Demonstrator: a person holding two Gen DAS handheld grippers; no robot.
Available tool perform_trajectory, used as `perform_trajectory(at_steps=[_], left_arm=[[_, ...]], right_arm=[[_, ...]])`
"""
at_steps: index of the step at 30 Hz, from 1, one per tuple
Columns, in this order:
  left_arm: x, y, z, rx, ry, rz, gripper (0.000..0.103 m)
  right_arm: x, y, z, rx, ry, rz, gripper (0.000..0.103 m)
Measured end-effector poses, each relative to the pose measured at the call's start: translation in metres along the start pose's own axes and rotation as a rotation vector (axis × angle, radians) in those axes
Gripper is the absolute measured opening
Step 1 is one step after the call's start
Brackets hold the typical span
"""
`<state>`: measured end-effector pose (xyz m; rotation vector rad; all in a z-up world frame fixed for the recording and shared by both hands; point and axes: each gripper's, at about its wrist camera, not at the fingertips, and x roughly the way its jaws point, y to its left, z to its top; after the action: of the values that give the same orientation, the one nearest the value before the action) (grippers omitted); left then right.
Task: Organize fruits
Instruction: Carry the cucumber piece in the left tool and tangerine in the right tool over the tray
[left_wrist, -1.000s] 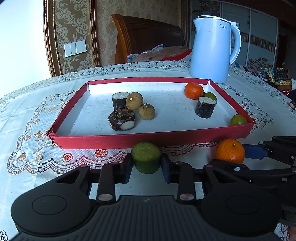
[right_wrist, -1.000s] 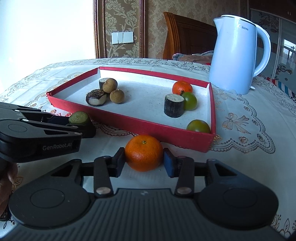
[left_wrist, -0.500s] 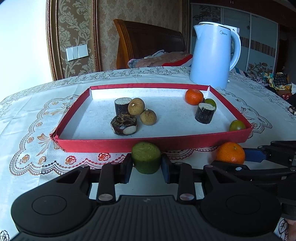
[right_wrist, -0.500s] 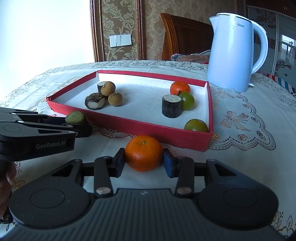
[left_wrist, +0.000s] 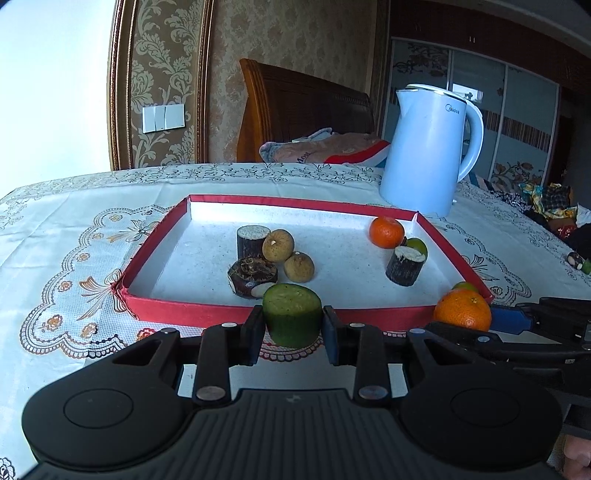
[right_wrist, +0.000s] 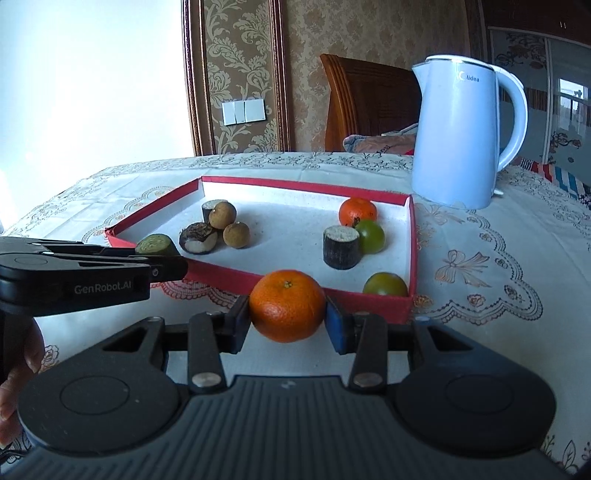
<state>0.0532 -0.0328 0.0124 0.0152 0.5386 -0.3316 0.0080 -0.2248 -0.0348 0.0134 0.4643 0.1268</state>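
Both tongs were clenched: the left gripper (left_wrist: 293, 329) grasped a green cut cylinder of fruit (left_wrist: 291, 314), the right gripper (right_wrist: 288, 319) a round orange mandarin (right_wrist: 287, 311), each near the front edge of the shallow red tray (left_wrist: 192, 315). Nine pieces already lay inside; these two remained.

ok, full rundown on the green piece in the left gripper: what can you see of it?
The green piece is a short stubby cylinder, dark green skin on its sides, with a flat, paler, speckled green cut top. It sits upright, pinched at its sides by the left gripper, just short of the red tray wall's near side. Whether it rests on the tablecloth can't be told. From the right wrist view only its top shows.
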Motion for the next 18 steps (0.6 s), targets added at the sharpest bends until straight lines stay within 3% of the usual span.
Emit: perform_trajectory(at_steps=[7, 18], left_arm=[[0.006, -0.007, 0.012, 0.030, -0.021, 0.020, 0.032], [0.037, -0.004, 0.050, -0.025, -0.033, 0.035, 0.032]], right_arm=[[0.014, 0.001, 0.017, -0.019, -0.016, -0.022, 0.040], [0.049, -0.012, 0.046, 0.007, -0.023, -0.051, 0.041]])
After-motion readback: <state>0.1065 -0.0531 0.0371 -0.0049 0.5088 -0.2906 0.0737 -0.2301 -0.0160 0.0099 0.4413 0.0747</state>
